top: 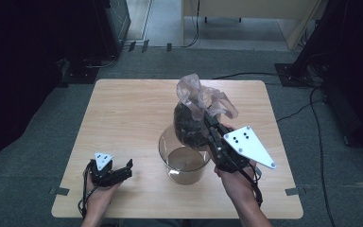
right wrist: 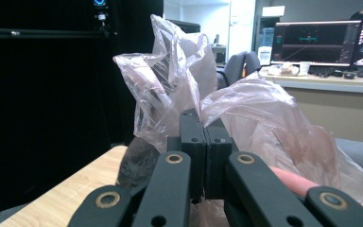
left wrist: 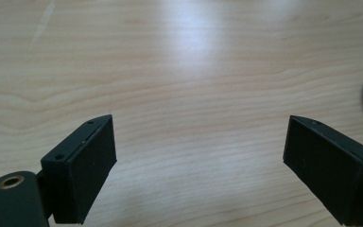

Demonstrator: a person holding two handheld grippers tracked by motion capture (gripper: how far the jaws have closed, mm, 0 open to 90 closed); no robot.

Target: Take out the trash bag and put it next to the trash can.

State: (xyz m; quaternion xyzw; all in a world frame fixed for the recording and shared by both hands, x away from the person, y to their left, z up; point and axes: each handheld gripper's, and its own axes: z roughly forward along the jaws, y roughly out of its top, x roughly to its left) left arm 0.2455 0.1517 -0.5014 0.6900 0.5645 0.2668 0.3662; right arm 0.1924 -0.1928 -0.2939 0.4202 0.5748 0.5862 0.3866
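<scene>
- The bag (top: 194, 116), thin clear plastic with a dark load inside, hangs over the bowl (top: 185, 161), its lower end at the bowl's far rim.
- The bowl is clear glass and stands near the middle of the worktop (top: 123, 118), on the person's side; inside it I see nothing but the glass.
- The right gripper (top: 213, 124) comes in from the bowl's right, and its fingers are pressed together on the bunched plastic just below the bag's loose top; in the right gripper view (right wrist: 203, 127) the film billows up on both sides of the fingers.
- The left gripper (top: 126, 166) rests low on the worktop to the left of the bowl, apart from it; its fingers (left wrist: 92, 165) stand wide apart with only bare wood between them.
- Handling, as I judge it: the film is soft, slippery and easily torn, so it gives no firm shape to push against.
- The dark load looks loose and fairly heavy for such film; it will sag, swing and shift when the bag tilts.
- The best hold is the gathered neck, where many folds lie together; a single layer could slip or rip.
- A second hold at a bottom corner would let the bag be tipped.
- The bowl is hard, smooth and breakable, and could slide if knocked.
</scene>
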